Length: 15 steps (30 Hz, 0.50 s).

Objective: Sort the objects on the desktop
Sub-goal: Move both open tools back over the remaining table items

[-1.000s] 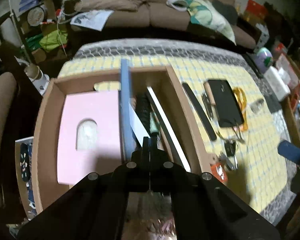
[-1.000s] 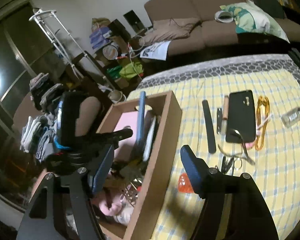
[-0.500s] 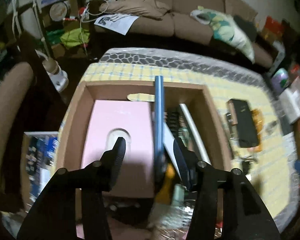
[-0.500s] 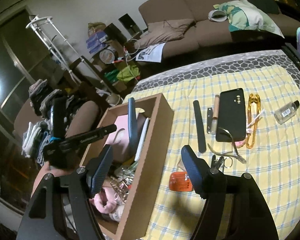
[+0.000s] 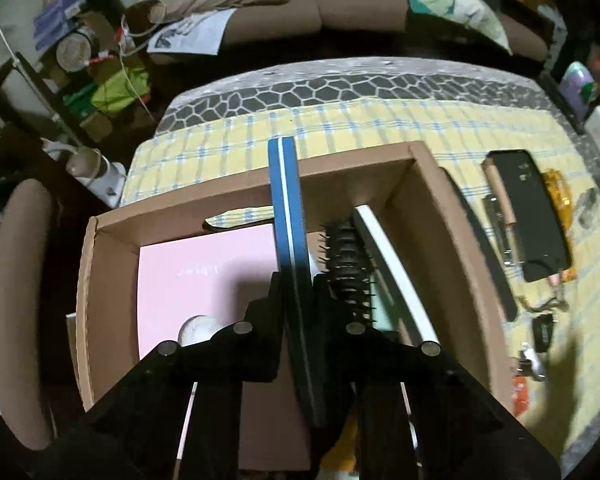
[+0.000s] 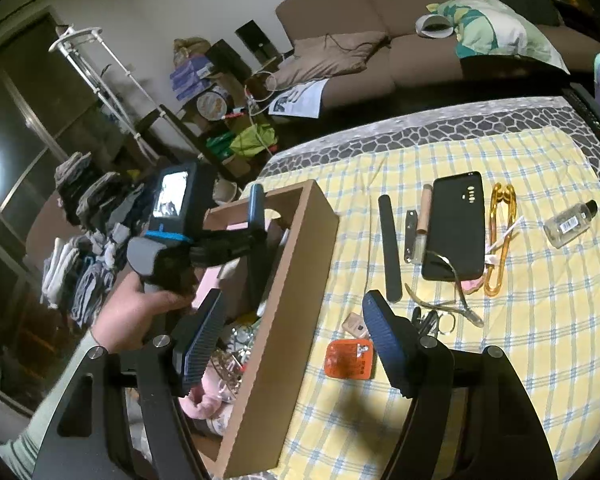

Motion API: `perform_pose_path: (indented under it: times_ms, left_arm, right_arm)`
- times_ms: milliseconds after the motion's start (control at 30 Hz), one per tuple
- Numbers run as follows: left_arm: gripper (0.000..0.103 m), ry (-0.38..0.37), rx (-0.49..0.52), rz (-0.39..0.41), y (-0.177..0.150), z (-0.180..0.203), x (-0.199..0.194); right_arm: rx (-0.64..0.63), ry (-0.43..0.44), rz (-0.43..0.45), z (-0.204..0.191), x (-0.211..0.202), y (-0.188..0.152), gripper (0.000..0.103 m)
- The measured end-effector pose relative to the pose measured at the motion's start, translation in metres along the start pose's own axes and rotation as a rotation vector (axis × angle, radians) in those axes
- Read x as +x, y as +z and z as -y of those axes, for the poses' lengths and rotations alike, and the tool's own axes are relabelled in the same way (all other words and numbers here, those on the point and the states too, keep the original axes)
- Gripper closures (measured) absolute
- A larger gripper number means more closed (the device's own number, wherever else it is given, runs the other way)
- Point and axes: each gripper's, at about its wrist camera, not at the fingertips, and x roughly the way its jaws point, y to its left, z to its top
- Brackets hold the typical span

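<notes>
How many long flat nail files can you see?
3. A blue foam nail file stands clamped in the left claw over the cardboard box; a white one leans inside it; a black one lies on the checked cloth. Clutter may hide more.

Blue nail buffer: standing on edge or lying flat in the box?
On edge. The blue nail buffer stands upright in the cardboard box, its top above the rim.

Between the left jaws: blue nail buffer (image 5: 286,216), matt foam with a white core stripe. Around it, matt brown cardboard box (image 5: 440,208). Inside, smooth pink paper card (image 5: 204,276) and bristly black plastic brush (image 5: 346,264). Beyond the right jaws: checked cloth (image 6: 540,320), glossy amber plastic clip (image 6: 500,236), shiny metal nippers (image 6: 456,296).
</notes>
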Motion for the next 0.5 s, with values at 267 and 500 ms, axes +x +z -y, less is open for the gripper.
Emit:
perform_pose_path:
  times_ms: [267, 500]
  left_arm:
    - [0.092, -0.129, 0.058, -0.02, 0.017, -0.006, -0.073]
    - [0.092, -0.354, -0.052, -0.146, 0.001, -0.013, -0.074]
  right_arm:
    - [0.003, 0.028, 0.017, -0.003, -0.015, -0.001, 0.03]
    - [0.014, 0.057, 0.028, -0.008, -0.024, 0.0, 0.03]
